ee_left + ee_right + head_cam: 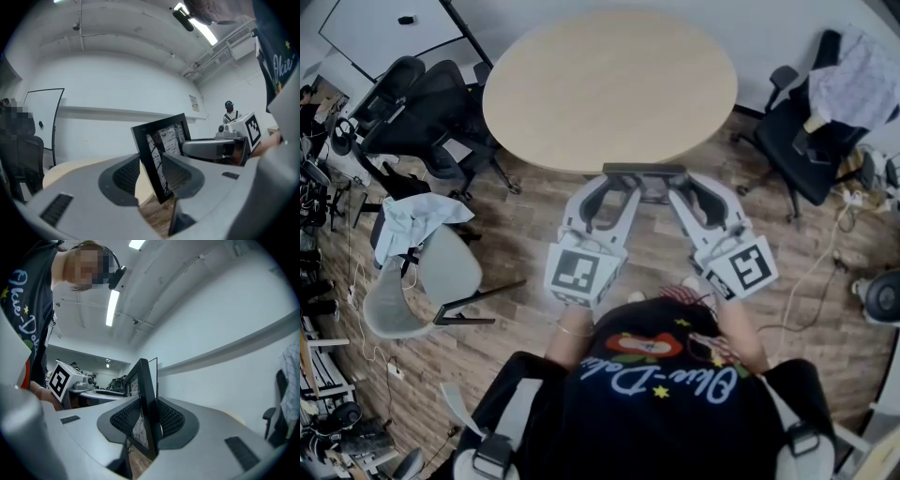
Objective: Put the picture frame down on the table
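Black shirt (656, 394) up close, then left gripper (607, 192) and right gripper (694, 192) both pinch the picture frame (644, 171). It's at the table's (609, 84) near edge, and looks not down yet.

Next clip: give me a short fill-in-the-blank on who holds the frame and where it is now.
1. The frame is clamped by ___ grippers at once.
2. The left gripper and the right gripper each have their jaws shut on the ___.
3. The frame is in the air, not yet down on the table, whose top is ___ in outline.

Missing words: both; frame; round
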Action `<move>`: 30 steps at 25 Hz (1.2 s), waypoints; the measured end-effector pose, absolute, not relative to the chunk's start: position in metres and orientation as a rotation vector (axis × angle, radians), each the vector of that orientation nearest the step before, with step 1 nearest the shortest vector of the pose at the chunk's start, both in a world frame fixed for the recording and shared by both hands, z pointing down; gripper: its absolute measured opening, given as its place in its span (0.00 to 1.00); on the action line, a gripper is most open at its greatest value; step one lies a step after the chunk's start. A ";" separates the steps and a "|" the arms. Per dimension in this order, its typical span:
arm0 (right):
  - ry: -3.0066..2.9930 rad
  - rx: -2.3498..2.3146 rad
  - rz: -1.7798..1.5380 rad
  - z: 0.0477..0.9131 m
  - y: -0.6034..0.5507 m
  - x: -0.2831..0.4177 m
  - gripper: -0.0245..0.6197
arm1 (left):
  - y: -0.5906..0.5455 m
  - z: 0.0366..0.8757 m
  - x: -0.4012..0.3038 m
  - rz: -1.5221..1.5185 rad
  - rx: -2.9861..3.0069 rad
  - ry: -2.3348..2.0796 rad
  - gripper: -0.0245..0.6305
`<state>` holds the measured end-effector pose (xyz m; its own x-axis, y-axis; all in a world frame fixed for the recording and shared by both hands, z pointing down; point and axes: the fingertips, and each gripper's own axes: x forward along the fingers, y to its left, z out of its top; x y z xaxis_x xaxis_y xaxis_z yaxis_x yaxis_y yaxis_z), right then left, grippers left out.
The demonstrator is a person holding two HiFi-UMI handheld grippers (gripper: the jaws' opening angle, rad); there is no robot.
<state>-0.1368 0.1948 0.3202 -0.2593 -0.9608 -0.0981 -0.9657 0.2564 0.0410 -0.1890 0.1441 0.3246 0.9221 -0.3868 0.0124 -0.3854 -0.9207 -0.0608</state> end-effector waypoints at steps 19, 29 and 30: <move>2.390 -1.906 0.085 0.325 0.185 -0.104 0.18 | 0.134 0.331 -0.155 -0.050 -3.050 0.568 0.25; 2.432 -1.856 0.079 0.321 0.153 -0.057 0.18 | 0.103 0.324 -0.111 -0.059 -3.023 0.626 0.25; 2.436 -1.853 0.079 0.321 0.151 -0.053 0.18 | 0.102 0.323 -0.108 -0.058 -3.023 0.630 0.25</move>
